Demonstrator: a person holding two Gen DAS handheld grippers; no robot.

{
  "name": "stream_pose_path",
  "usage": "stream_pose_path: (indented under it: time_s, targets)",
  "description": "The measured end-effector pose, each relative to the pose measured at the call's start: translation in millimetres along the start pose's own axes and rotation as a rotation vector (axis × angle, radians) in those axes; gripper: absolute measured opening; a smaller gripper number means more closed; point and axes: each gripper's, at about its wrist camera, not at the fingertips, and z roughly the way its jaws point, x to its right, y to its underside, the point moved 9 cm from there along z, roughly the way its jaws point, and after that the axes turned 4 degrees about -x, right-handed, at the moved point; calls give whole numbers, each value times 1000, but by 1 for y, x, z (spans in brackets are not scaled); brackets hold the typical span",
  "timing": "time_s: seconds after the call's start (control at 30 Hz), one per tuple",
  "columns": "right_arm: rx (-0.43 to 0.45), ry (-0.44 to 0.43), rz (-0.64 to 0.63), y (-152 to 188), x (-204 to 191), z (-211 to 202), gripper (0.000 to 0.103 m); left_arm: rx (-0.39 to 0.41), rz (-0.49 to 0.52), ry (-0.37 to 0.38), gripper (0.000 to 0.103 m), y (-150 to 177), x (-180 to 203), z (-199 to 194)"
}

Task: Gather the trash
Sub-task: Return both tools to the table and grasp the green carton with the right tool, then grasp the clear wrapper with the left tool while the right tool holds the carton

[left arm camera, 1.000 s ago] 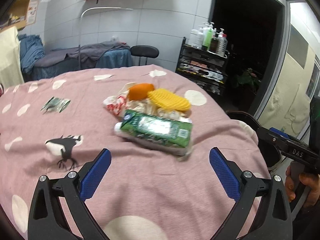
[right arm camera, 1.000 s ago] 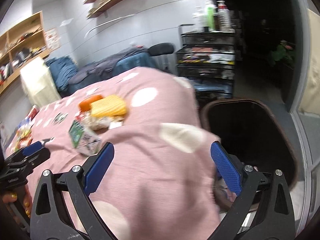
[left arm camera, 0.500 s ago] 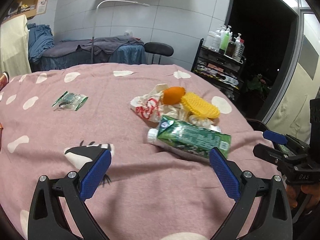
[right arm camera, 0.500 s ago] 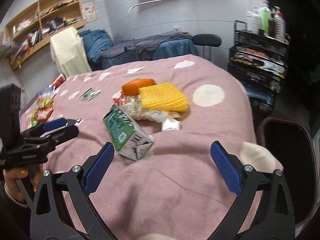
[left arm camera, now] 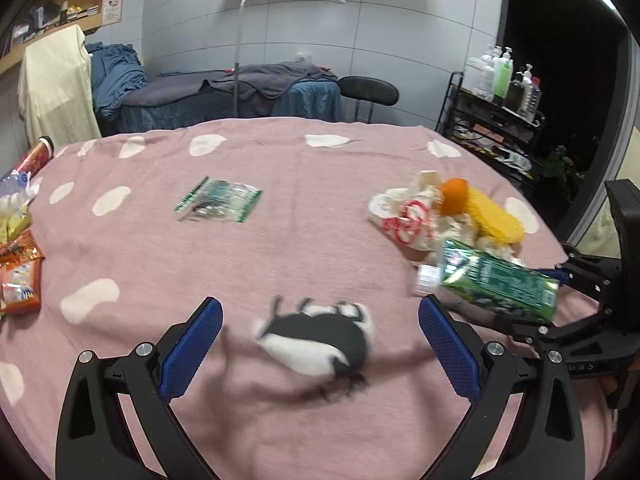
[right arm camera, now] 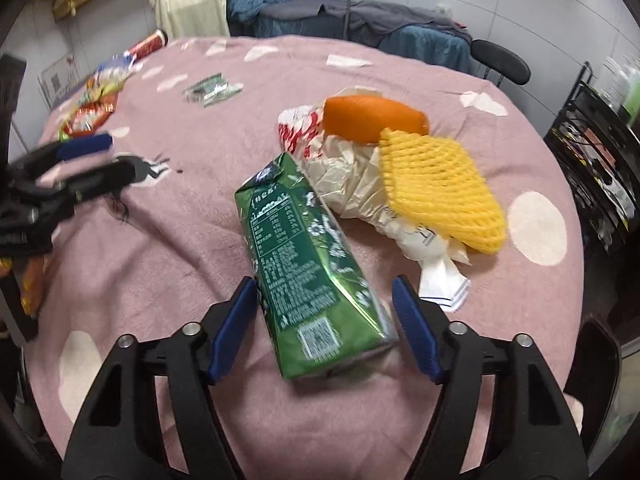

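Observation:
A green drink carton point(right arm camera: 308, 264) lies on the pink tablecloth point(right arm camera: 168, 248). My right gripper point(right arm camera: 324, 324) is open with its blue fingers on either side of the carton's near end, a gap showing on the right. Behind the carton lie crumpled paper point(right arm camera: 352, 176), an orange piece point(right arm camera: 372, 118) and a yellow foam net point(right arm camera: 436, 184). My left gripper point(left arm camera: 320, 352) is open and empty above the deer print point(left arm camera: 320, 336). The carton point(left arm camera: 496, 284) is at its right. A green wrapper point(left arm camera: 218, 199) lies further back.
Snack packets point(left arm camera: 18, 280) and a red can point(left arm camera: 34, 158) lie at the table's left edge. A black bin point(right arm camera: 600, 368) stands off the table's right edge. A stool point(left arm camera: 368, 90), a covered bed point(left arm camera: 224, 92) and a bottle rack point(left arm camera: 496, 120) stand behind.
My right gripper has moved in and its fingers now straddle the carton's near end, narrower than before. My left gripper has swung left, so the trash pile sits at its right.

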Motion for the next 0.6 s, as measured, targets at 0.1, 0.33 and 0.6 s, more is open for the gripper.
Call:
stream_pose_path:
  time_s: [0.1, 0.33, 0.6]
  targets:
    - [-15, 17, -19, 0, -2, 6, 63, -6, 12, -62, 97, -17, -23, 11]
    - [45, -40, 11, 3, -9, -11, 50, -57, 70, -146, 97, -56, -56, 58]
    - [107, -87, 76, 12, -12, -33, 49, -172, 28, -160, 97, -72, -79, 109]
